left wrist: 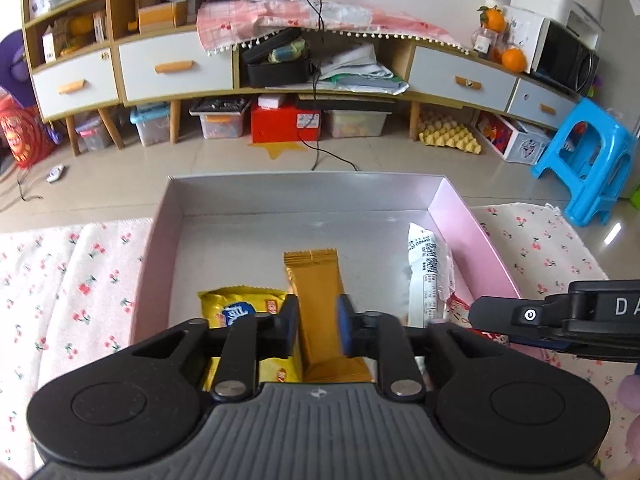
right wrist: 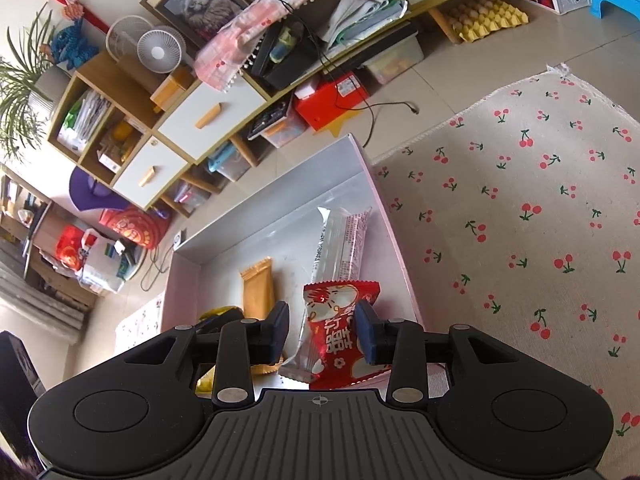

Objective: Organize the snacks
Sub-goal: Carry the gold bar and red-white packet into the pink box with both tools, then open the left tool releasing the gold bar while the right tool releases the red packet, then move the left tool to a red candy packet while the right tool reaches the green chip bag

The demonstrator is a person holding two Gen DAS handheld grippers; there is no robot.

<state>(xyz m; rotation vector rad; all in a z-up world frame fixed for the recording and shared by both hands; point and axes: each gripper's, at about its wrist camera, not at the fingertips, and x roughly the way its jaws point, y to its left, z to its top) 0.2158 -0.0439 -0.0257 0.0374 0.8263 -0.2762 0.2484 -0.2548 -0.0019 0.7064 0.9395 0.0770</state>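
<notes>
Both claws angled down into box (left wrist: 472,220)

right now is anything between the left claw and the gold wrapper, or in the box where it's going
Nothing visible. The gold wrapper already lies between the left claw's pads, inside the box. The yellow packet and white packet flank it without covering it.
</notes>
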